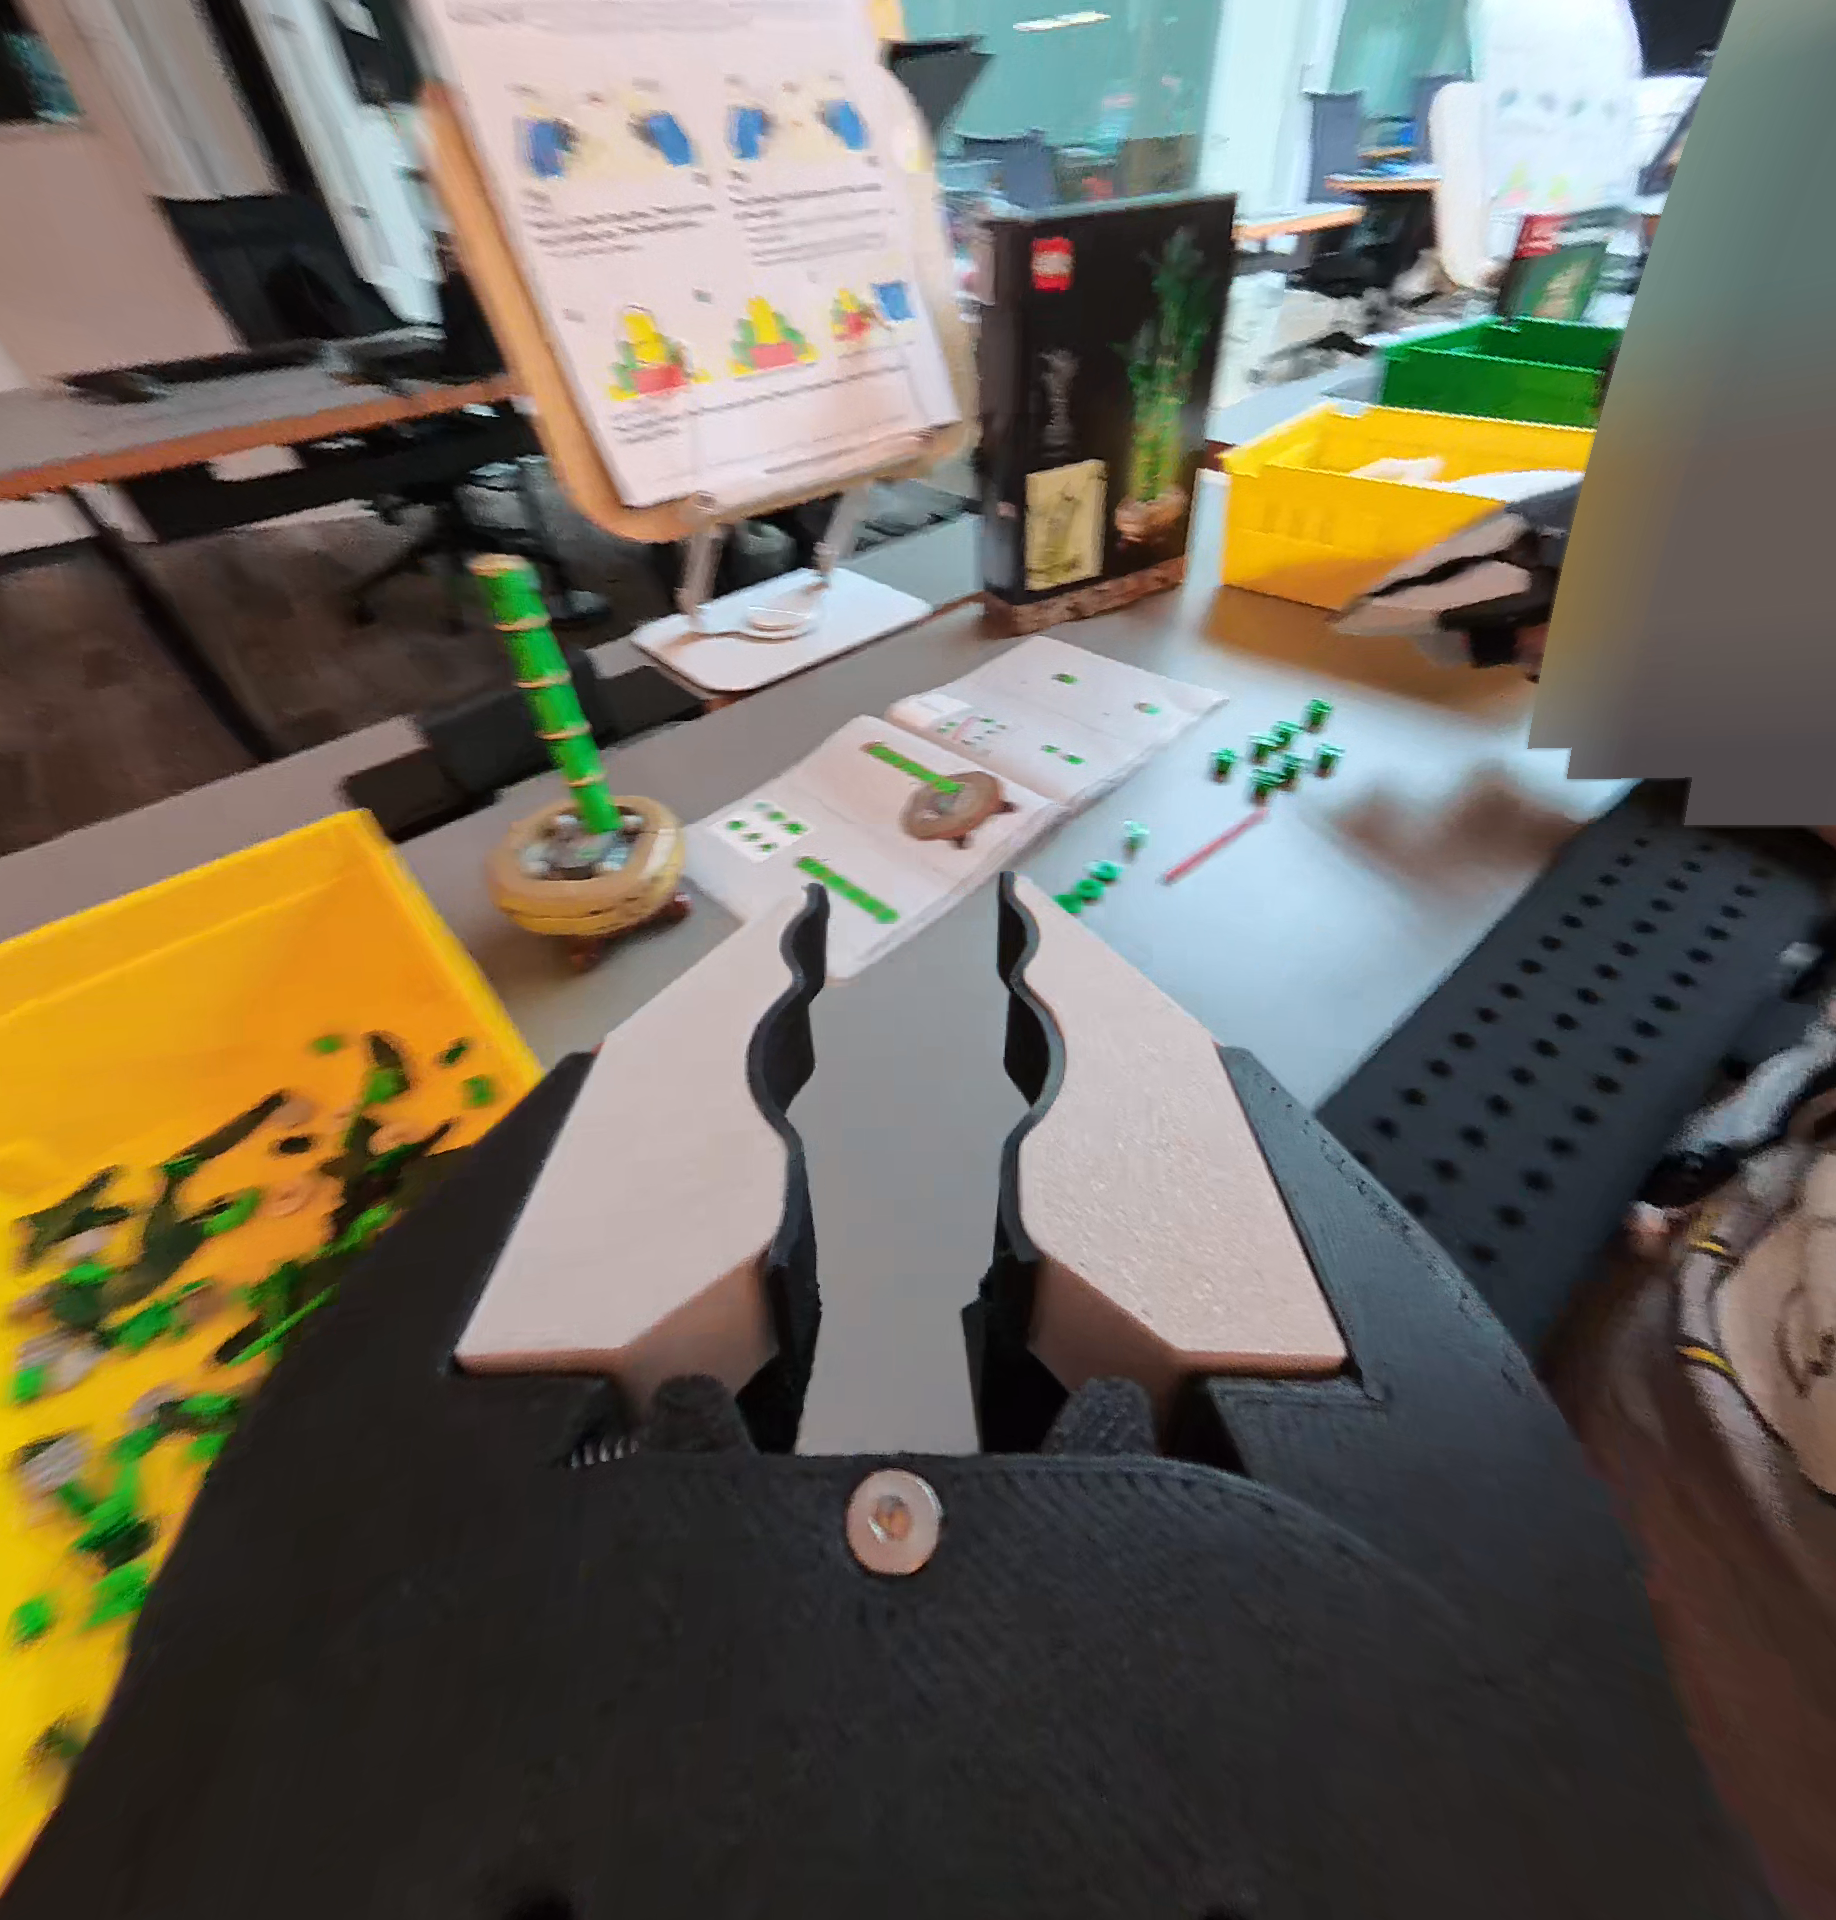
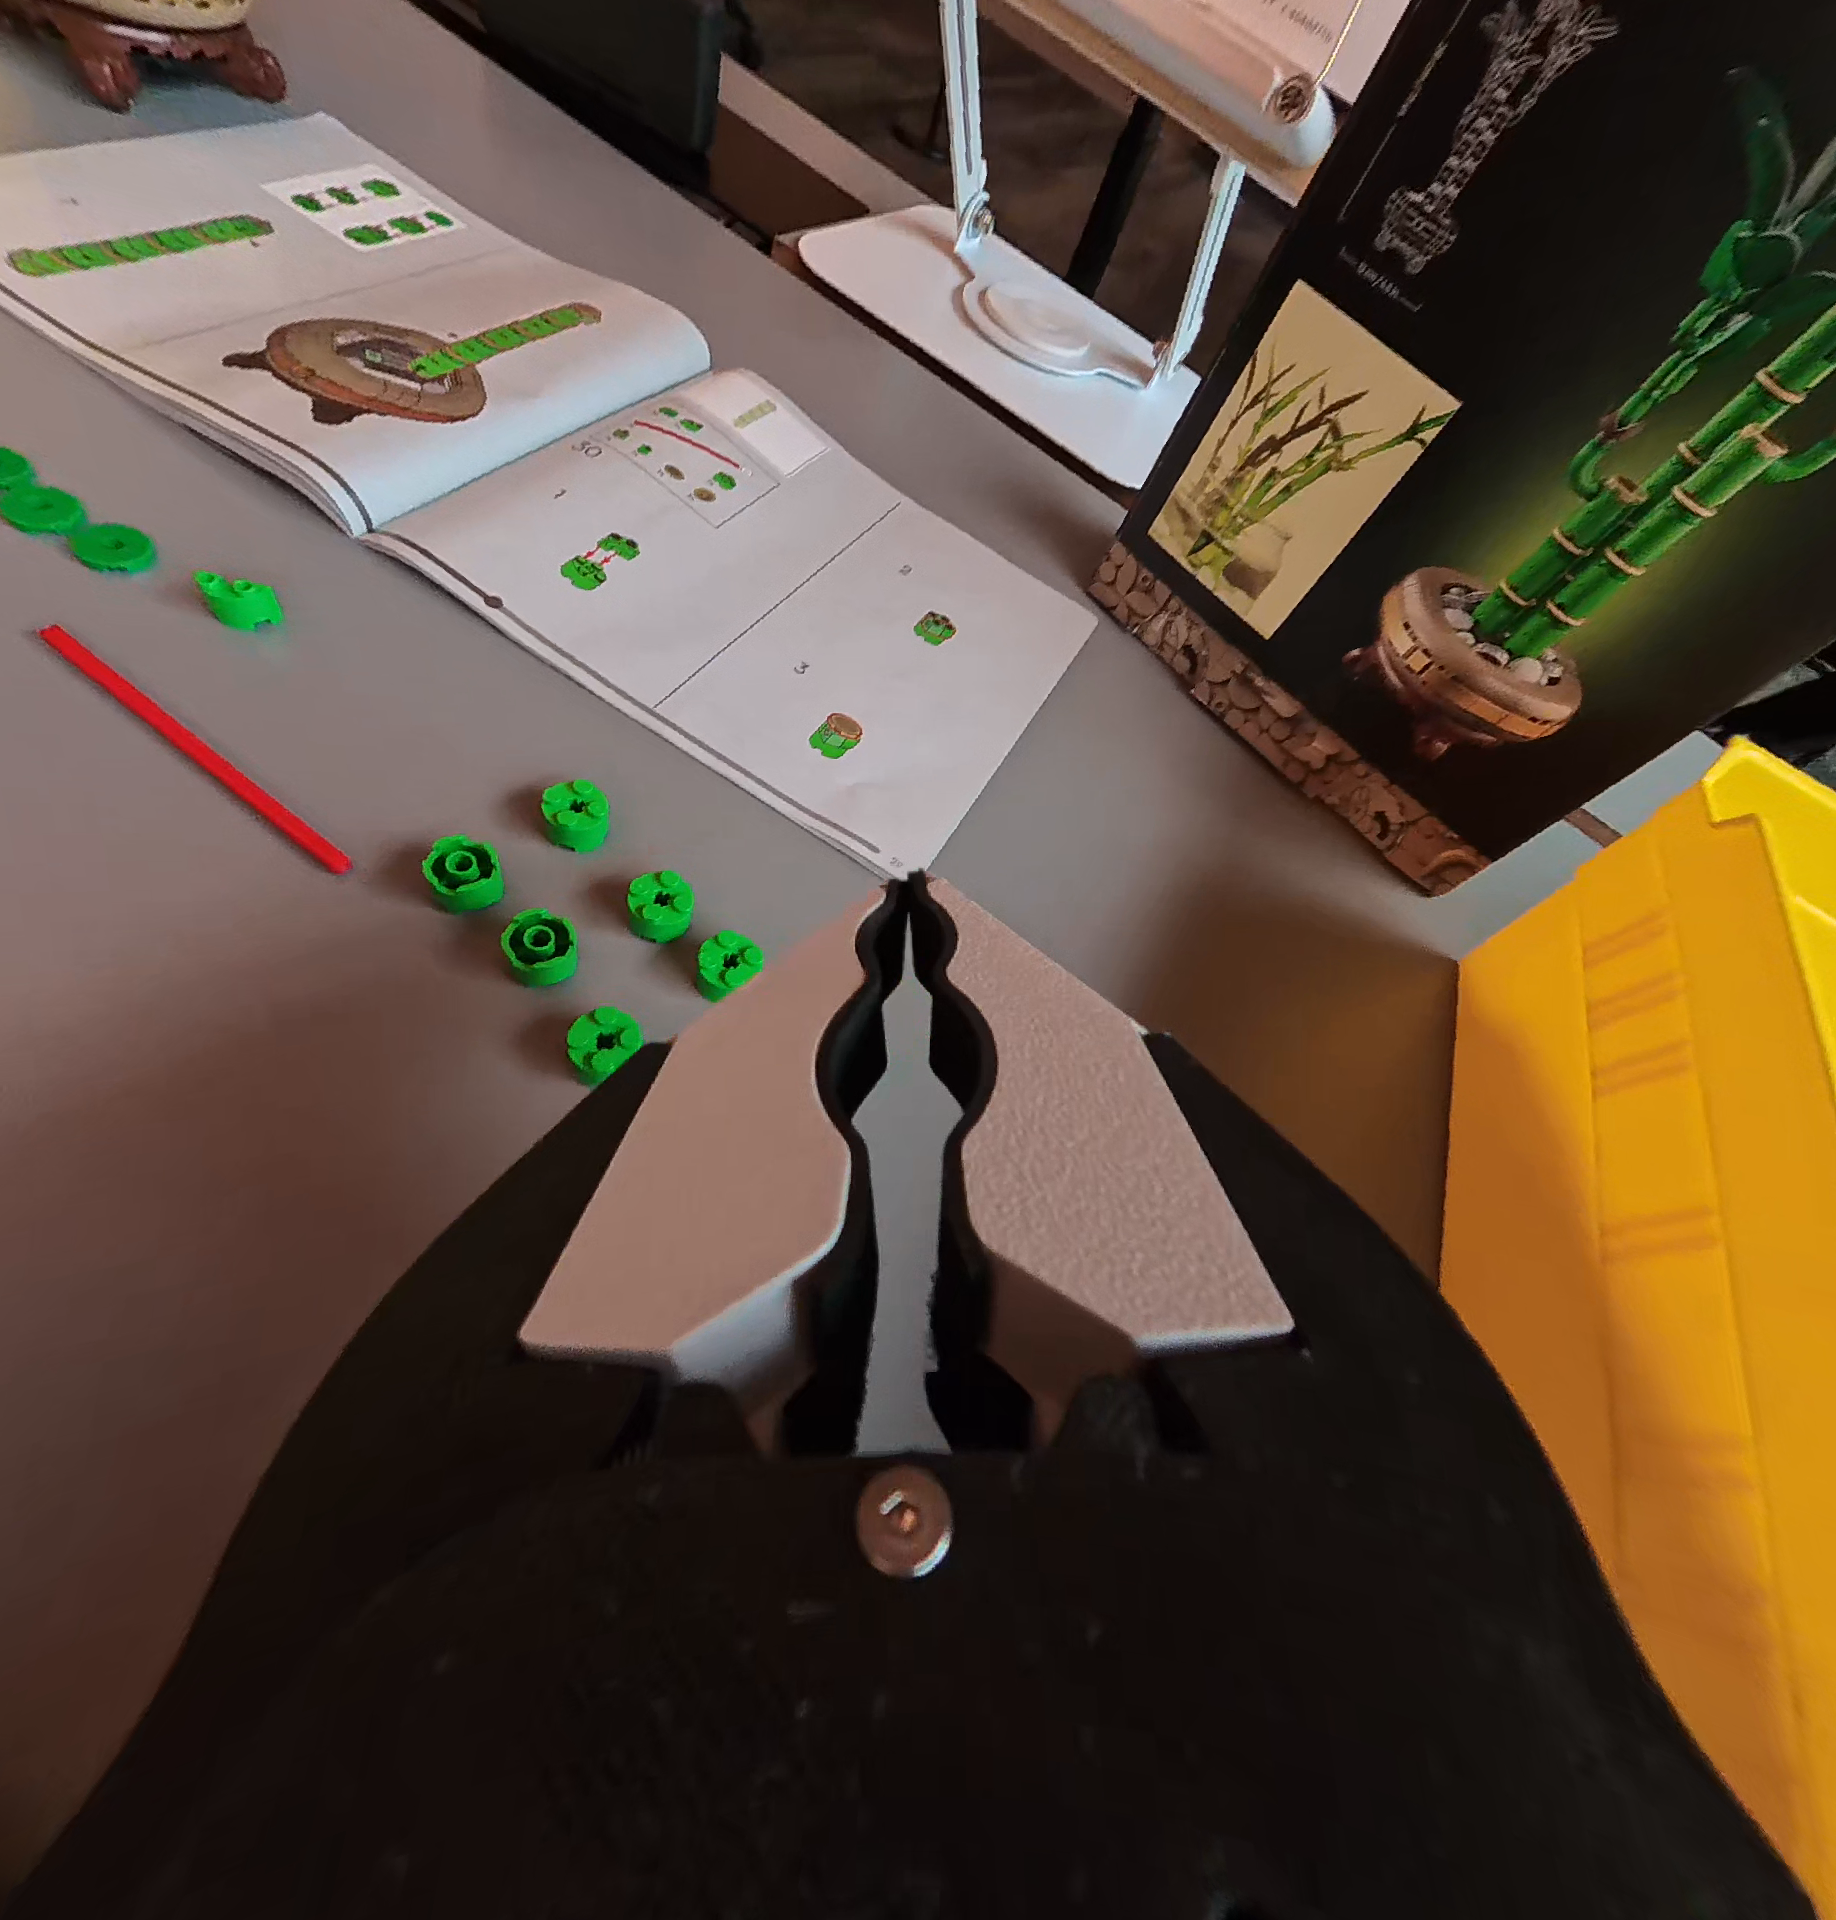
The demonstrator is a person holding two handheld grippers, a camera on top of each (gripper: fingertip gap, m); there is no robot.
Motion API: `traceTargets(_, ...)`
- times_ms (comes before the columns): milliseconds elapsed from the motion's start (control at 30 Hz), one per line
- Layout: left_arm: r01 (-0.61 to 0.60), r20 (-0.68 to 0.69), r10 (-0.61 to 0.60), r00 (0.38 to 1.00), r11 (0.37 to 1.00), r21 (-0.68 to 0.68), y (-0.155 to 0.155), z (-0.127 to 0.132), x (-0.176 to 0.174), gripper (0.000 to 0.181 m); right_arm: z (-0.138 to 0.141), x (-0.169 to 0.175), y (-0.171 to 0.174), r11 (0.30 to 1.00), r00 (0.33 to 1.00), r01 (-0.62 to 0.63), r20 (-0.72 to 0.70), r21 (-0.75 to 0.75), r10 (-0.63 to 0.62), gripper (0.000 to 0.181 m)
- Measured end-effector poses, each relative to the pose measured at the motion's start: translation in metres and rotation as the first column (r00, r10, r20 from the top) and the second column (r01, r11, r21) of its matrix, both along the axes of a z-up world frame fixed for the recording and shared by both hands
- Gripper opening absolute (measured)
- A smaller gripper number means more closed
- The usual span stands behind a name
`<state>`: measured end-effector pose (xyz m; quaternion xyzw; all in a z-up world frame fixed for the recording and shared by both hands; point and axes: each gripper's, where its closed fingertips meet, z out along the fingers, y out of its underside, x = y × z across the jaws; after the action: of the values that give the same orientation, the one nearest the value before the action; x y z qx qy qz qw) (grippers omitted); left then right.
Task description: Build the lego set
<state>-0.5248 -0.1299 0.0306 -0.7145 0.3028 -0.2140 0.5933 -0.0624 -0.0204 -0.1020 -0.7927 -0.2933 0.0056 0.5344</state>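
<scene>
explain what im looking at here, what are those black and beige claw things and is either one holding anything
Each claw is a hand-held two-finger tool with a camera looking along its fingers, one picture per hand. The left tool is open and empty; the right tool is pinched shut on nothing. On the grey table lie an open instruction booklet, six round green bricks, a red rod, the set's box, yellow bins, and a half-built bamboo stalk in a pot.
</scene>
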Motion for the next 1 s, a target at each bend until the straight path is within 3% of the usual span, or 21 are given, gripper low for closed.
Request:
traceTargets(133,-0.241,0.008,0.242,0.970,0.970,-0.007,0.023,0.010,-0.071,0.048,0.000,0.000,0.005,1.000,1.000,0.007,0.001,0.009,-0.007,0.000)
traceTargets(233,-0.311,-0.104,0.304,0.947,0.948,-0.063,0.050,-0.004,-0.105,0.040,-0.006,-0.001,0.007,1.000,0.999,0.011,0.041,0.000,-0.011,0.000)
traceTargets(333,-0.288,-0.302,0.224,0.927,0.940,-0.185,0.096,-0.038,-0.114,0.032,-0.008,-0.008,0.008,1.000,0.998,-0.003,0.064,-0.005,0.003,0.000)
traceTargets(433,-0.335,-0.526,0.132,0.840,0.890,-0.311,0.149,-0.088,-0.132,0.031,-0.007,-0.011,0.009,1.000,0.996,-0.007,0.085,0.006,0.007,0.000)
traceTargets(533,-0.323,-0.617,-0.025,0.786,0.835,-0.445,0.182,-0.139,-0.145,0.030,-0.006,-0.007,0.007,1.000,0.995,0.005,0.099,0.024,-0.008,0.000)
traceTargets(600,-0.273,-0.681,-0.142,0.718,0.844,-0.463,0.194,-0.163,-0.154,0.030,-0.008,0.001,0.007,0.999,0.996,0.034,0.085,0.018,-0.035,0.000)
traceTargets(700,-0.199,-0.745,-0.257,0.615,0.864,-0.462,0.207,-0.179,-0.160,0.034,-0.010,0.007,0.006,0.999,0.999,0.043,0.034,-0.001,-0.043,0.000)
traceTargets(800,-0.145,-0.730,-0.321,0.603,0.856,-0.496,0.216,-0.185,-0.152,0.034,-0.011,0.010,0.006,0.999,0.999,0.050,0.020,-0.011,-0.050,0.000)
traceTargets(933,-0.130,-0.798,-0.376,0.471,0.865,-0.484,0.223,-0.196,-0.161,0.030,-0.014,0.010,0.005,0.999,0.999,0.040,0.031,-0.019,-0.040,0.000)
traceTargets(1000,-0.126,-0.794,-0.400,0.457,0.855,-0.503,0.225,-0.198,-0.162,0.026,-0.016,0.008,0.005,0.999,0.999,0.031,0.039,-0.030,-0.030,0.000)
